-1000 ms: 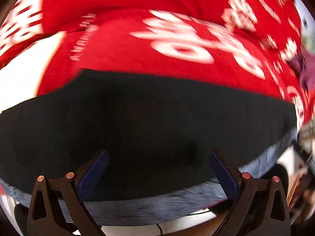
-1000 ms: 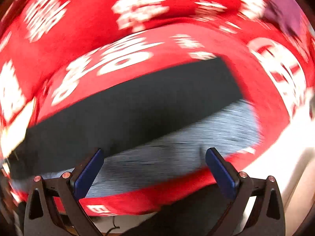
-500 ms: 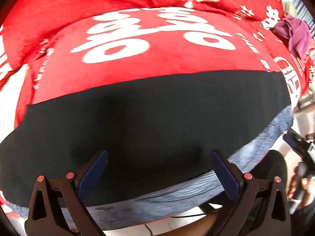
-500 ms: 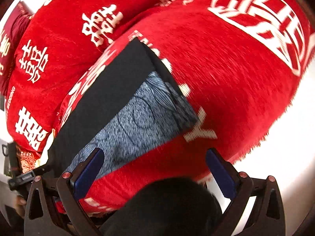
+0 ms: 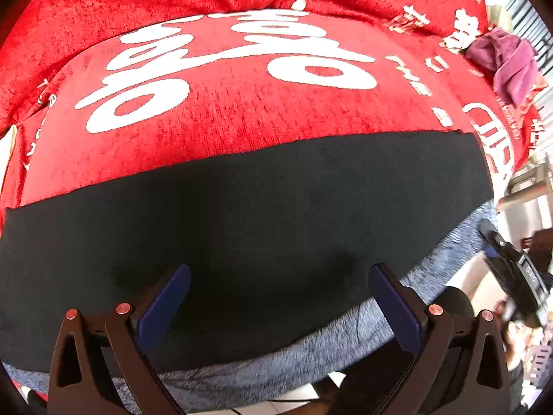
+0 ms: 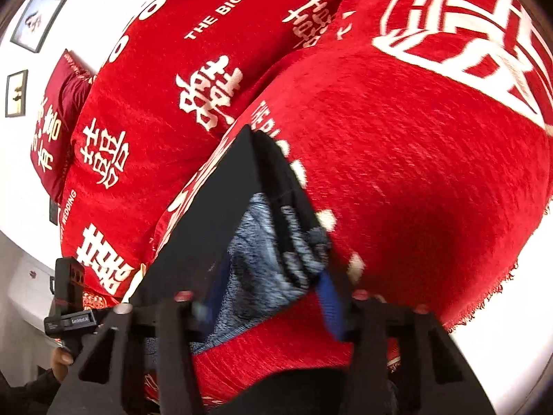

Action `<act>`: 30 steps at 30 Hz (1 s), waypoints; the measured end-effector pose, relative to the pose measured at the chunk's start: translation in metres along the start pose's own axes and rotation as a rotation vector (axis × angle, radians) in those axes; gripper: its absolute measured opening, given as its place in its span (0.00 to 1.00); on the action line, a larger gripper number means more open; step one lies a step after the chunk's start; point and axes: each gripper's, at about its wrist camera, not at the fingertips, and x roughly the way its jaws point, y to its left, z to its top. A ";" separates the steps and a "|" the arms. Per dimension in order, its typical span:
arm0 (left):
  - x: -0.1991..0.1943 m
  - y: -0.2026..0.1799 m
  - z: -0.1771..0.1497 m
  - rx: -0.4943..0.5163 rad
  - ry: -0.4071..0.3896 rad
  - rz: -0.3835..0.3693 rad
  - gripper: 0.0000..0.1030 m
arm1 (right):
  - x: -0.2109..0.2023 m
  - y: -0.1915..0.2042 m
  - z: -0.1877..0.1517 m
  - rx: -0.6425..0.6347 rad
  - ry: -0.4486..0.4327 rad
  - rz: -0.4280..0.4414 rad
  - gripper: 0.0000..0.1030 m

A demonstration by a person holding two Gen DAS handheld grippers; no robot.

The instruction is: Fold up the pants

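The pants [image 5: 249,214] lay spread flat on a red blanket [image 5: 221,110] that covered a piece of soft furniture, black side up, with a strip of blue-grey inner fabric [image 5: 276,363] showing along the nearest edge. In the left wrist view the left gripper [image 5: 276,306] stood low over that near edge, its jaws spread wide, both blue pads [image 5: 162,307] over the black cloth and closing on nothing. The black panel ran as a broad band across the whole view, its far edge straight against the red blanket with its large white lettering. Further right, a crumpled purple cloth [image 5: 508,65] sat on the far part of the blanket.

In the right wrist view the right gripper [image 6: 273,297] was at the end of the pants [image 6: 221,228], its jaws drawn in around a bunched corner of the garment [image 6: 297,235], where black and blue-grey layers were gathered into folds between the blue pads [image 6: 330,307]; the frame was blurred here. To the lower left the other handheld device [image 6: 69,297] showed at the blanket's edge. Beyond the corner the red blanket [image 6: 414,180] rose in a rounded mass, printed with white characters and the words "THE BIGDAY". At the far left a dark red cushion [image 6: 55,128] leaned by a white wall with framed pictures [image 6: 38,20]
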 end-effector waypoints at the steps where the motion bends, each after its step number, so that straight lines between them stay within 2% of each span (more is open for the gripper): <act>1: 0.006 -0.002 0.001 0.003 0.010 0.029 1.00 | -0.001 -0.001 -0.001 0.006 0.005 0.013 0.25; 4: 0.013 -0.016 0.001 0.050 -0.003 0.123 1.00 | 0.005 0.002 -0.002 -0.013 0.008 0.047 0.23; 5: 0.014 -0.017 0.002 0.042 -0.003 0.130 1.00 | 0.010 -0.005 -0.002 0.022 0.019 0.054 0.26; 8: 0.014 -0.014 0.006 0.008 0.014 0.122 1.00 | 0.013 -0.026 0.000 0.155 0.006 0.172 0.29; 10: 0.010 -0.012 0.007 -0.064 0.029 0.162 1.00 | 0.017 -0.016 0.002 0.104 0.020 0.185 0.32; 12: -0.006 -0.004 0.002 -0.161 0.003 0.107 1.00 | 0.026 -0.006 0.006 0.080 0.062 0.209 0.32; 13: -0.014 -0.002 0.000 -0.188 -0.026 0.098 1.00 | 0.032 -0.002 0.007 0.070 0.083 0.202 0.32; 14: -0.019 -0.001 -0.001 -0.194 -0.042 0.122 1.00 | 0.036 -0.002 0.009 0.074 0.088 0.205 0.37; 16: -0.018 0.002 -0.001 -0.212 -0.039 0.133 1.00 | 0.038 -0.007 0.013 0.119 0.078 0.240 0.39; 17: -0.009 0.006 -0.001 -0.226 -0.003 0.119 1.00 | 0.040 -0.006 0.015 0.122 0.077 0.239 0.39; 19: 0.016 0.010 -0.003 -0.233 0.072 0.148 1.00 | 0.042 0.004 0.017 0.077 0.081 0.214 0.41; 20: 0.011 0.007 -0.003 -0.226 0.026 0.171 1.00 | 0.043 0.006 0.017 0.068 0.083 0.201 0.41; 21: 0.008 0.005 -0.002 -0.232 0.026 0.178 1.00 | 0.044 0.007 0.018 0.073 0.085 0.196 0.47; 23: -0.001 0.007 -0.001 -0.259 -0.004 0.124 1.00 | 0.044 0.008 0.019 0.105 0.081 0.222 0.58; 25: -0.009 0.016 0.003 -0.275 -0.044 0.170 1.00 | 0.044 0.017 0.020 0.068 0.079 0.188 0.60; 26: -0.006 0.023 0.005 -0.283 -0.025 0.186 1.00 | 0.045 0.024 0.020 0.028 0.082 0.158 0.61; 28: 0.014 0.036 0.007 -0.288 0.052 0.165 1.00 | 0.049 0.038 0.021 -0.039 0.091 0.092 0.58; 30: 0.012 0.031 0.007 -0.245 0.027 0.196 1.00 | 0.055 0.048 0.023 -0.090 0.107 0.016 0.17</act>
